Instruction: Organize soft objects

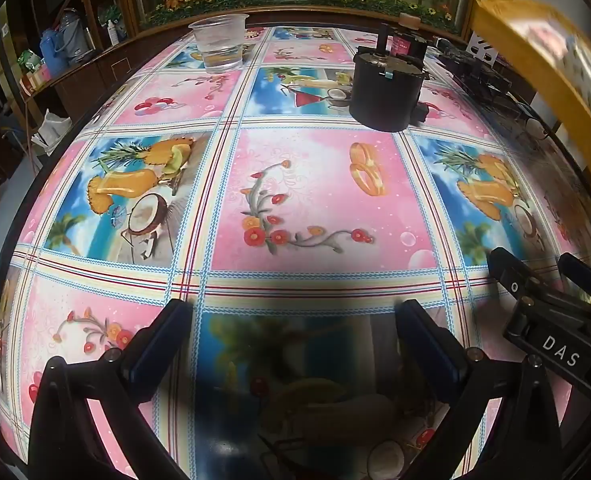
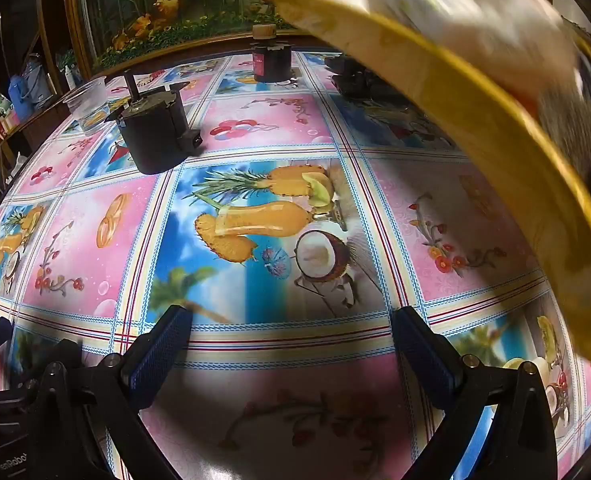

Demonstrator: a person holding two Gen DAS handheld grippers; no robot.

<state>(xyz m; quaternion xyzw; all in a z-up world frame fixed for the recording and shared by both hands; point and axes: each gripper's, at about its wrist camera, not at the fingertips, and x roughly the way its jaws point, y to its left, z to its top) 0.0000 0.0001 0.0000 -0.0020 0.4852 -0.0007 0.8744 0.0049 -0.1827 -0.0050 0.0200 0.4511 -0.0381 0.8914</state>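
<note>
bright fruit-print tablecloth covers the table under both grippers. a blurred yellow-edged soft object hangs in the air up and to the right of the right gripper, its long axis slanting from upper left down to lower right. the right gripper is nearer; the left gripper sees it only at far upper right. both sets of fingers are spread apart and grasp nothing. farther back stand a black canister and a plastic cup.
</note>
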